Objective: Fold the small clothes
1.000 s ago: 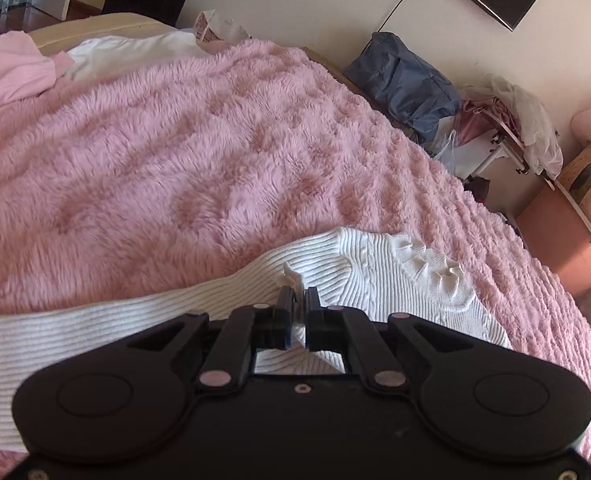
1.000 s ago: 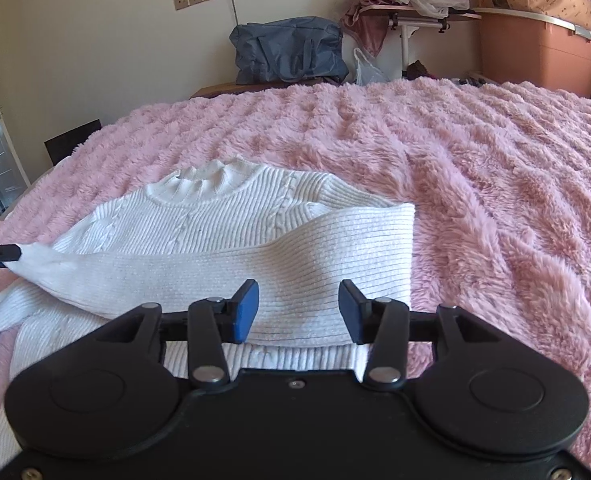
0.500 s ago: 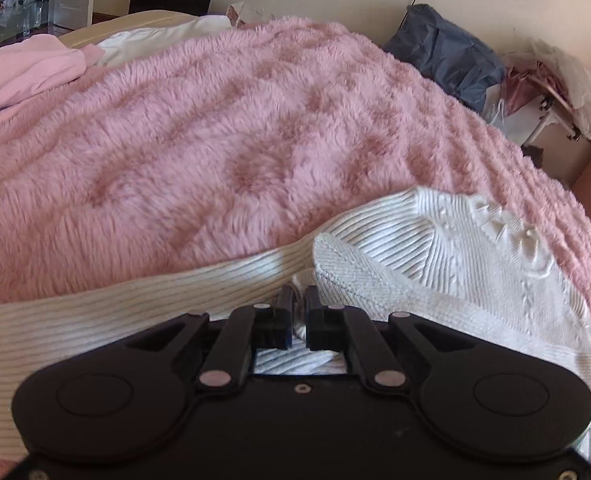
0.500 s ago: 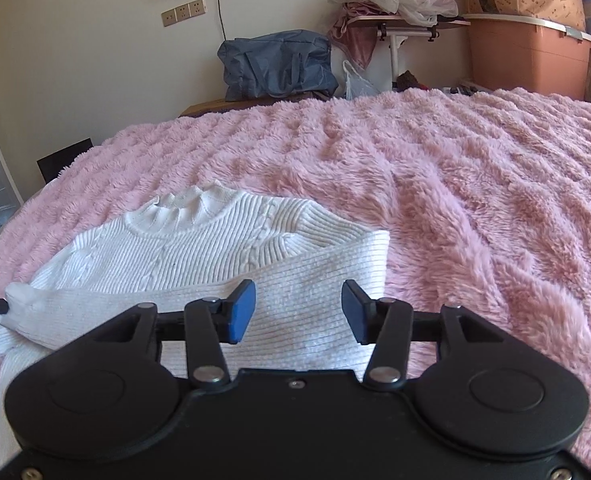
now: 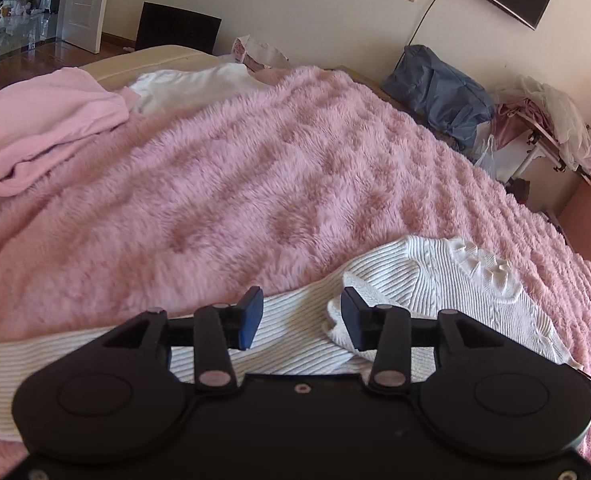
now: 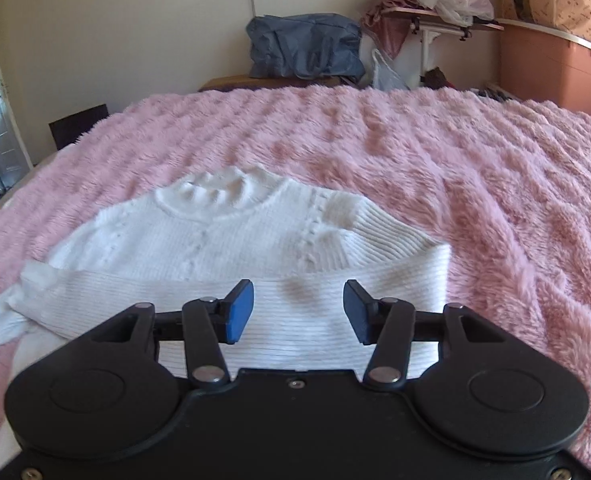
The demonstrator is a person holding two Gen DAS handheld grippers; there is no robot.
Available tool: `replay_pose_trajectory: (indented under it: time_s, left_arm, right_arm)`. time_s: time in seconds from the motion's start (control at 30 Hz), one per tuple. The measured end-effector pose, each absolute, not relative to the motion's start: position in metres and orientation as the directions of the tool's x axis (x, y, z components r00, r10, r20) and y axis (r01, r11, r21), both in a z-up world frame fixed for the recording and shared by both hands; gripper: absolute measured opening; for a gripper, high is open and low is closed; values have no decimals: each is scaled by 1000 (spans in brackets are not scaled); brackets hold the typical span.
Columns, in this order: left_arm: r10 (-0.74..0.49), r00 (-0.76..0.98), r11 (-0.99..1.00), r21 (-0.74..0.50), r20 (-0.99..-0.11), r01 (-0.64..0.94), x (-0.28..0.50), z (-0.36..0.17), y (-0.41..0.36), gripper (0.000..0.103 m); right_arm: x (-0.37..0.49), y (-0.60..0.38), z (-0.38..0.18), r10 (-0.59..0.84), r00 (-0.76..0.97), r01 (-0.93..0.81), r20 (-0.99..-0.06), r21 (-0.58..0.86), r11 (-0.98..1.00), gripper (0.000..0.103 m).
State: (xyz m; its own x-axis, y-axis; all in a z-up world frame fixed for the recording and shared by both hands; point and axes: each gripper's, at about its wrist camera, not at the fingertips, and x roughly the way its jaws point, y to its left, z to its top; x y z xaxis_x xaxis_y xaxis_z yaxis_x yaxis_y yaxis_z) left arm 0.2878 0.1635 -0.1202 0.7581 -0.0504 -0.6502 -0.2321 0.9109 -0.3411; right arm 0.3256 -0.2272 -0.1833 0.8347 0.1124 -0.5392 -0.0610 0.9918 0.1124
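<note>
Opening within the last half second, the left gripper (image 5: 297, 318) now stands with its jaws apart, and the sleeve cuff (image 5: 345, 320) it was pinching a second ago lies loose just in front of its right-hand finger, no pad pressing on it. That sleeve has been drawn across the sweater (image 6: 255, 240) and dropped on its body, so by my reading the second sleeve fold is just finished; the other sleeve already lies as a flat band across the lower body. The right gripper (image 6: 298, 308) hangs over that band with jaws about half open and nothing between them, much as it was a second ago.

The sweater sits on the pink blanket (image 6: 475, 180), near the bed's near edge and collar toward the far edge, well away from the folded pink cloth (image 5: 43, 128) and white cloth (image 5: 191, 84) at the far left corner.

Both gripper bodies cover the sweater's hem, so whether it lies flat cannot be told. In the right view the left edge is blurred; a dark tip there is probably the left gripper, but that is uncertain.
</note>
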Motion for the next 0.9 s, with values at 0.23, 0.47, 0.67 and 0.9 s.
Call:
replay_pose_trajectory:
  time_s: [0.23,0.47,0.67,0.9]
  left_arm:
    - [61,759,859,-354,-648,-371,185,-111,219,48]
    - [175,687,767,-340,-705,-544,113,-134,275,48]
    - [224,643,690,-347,-732,-635,85,-155,306,48]
    - [261,643,620,-385,-720,-683,86,-171,317,48]
  right_arm:
    - [326,-137,-179,257,810,-240,-527,101,965,54]
    - [344,-69,-200,282,785,-304,-551,54,951,54]
    - [359,-49,-222,232,766,-282,-600,11,959,54]
    - [355,-48,-223,234,767,-290,-597,1,957,58]
